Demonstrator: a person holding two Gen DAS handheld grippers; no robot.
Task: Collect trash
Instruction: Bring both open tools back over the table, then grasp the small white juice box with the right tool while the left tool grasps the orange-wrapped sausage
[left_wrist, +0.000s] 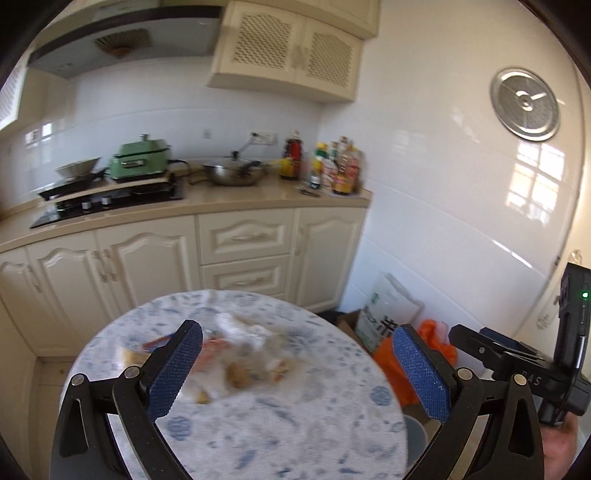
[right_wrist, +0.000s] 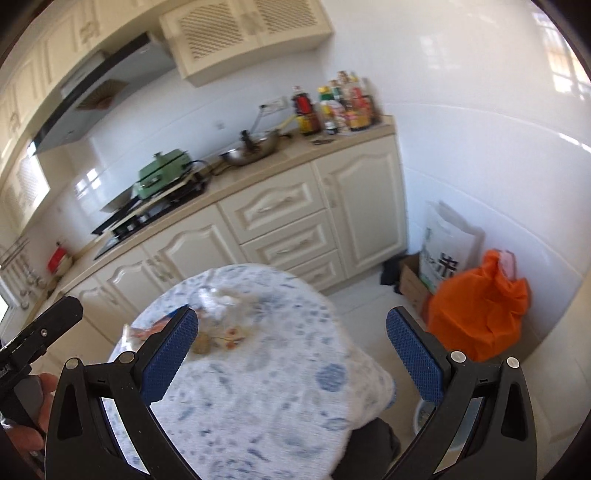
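the trash (left_wrist: 236, 354) lay in a loose heap toward the far edge of the round tabletop (left_wrist: 258, 435), nearer its left side than its right; the right wrist view showed it there too (right_wrist: 221, 325). blur hid the details, but it looked like crumpled white tissue or thin plastic, a flat orange-and-red wrapper and a few small brown scraps, perhaps shells or peel. all of it was probably light, soft and easy to crush, and the film-like pieces likely slippery, so a pinch on the bunched tissue or a wrapper's edge seemed the surest hold, while the crumbs would be hard to nip one by one and might scatter on the patterned cloth.

the left gripper (left_wrist: 295, 373) was above the near part of the tabletop, its jaws spread wide and holding nothing. the right gripper (right_wrist: 291, 358) hovered nearer the right edge, likewise spread wide with nothing between its blue pads (right_wrist: 413, 358). beyond that edge, an orange bag (right_wrist: 480, 310) slumped on the floor against the wall.
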